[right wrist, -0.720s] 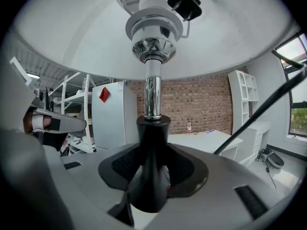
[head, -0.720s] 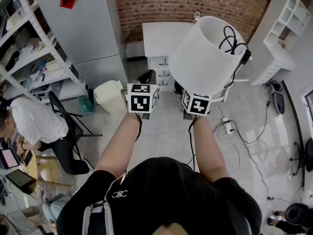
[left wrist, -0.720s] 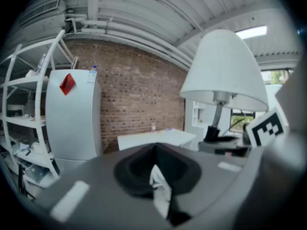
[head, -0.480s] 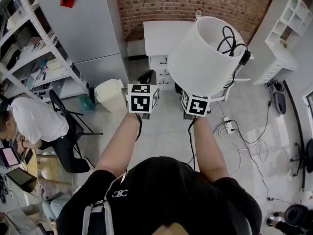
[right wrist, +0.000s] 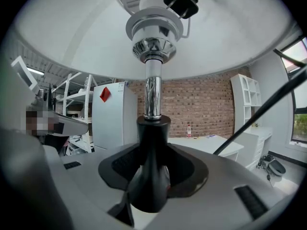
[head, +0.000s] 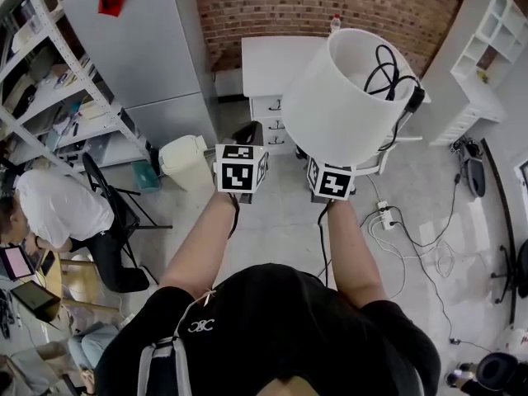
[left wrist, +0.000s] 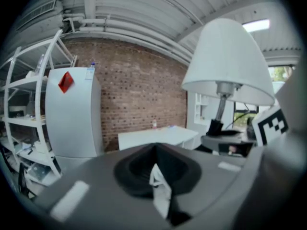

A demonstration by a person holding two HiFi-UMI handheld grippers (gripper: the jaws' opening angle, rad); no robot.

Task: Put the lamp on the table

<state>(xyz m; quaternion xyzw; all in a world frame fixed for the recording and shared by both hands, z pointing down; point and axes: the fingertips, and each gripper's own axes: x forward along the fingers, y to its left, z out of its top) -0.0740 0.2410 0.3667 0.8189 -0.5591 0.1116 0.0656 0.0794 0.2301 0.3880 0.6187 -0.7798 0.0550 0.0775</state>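
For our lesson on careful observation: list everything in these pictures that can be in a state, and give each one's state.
lamp: upright, carried in the air, not yet on the table.
right claw: shut on the lamp's black lower stem.
left claw: shut, empty.
cord: bundled in the open top of the shade.
table: ahead, lamp not on it.
bottle: standing upright on the table.
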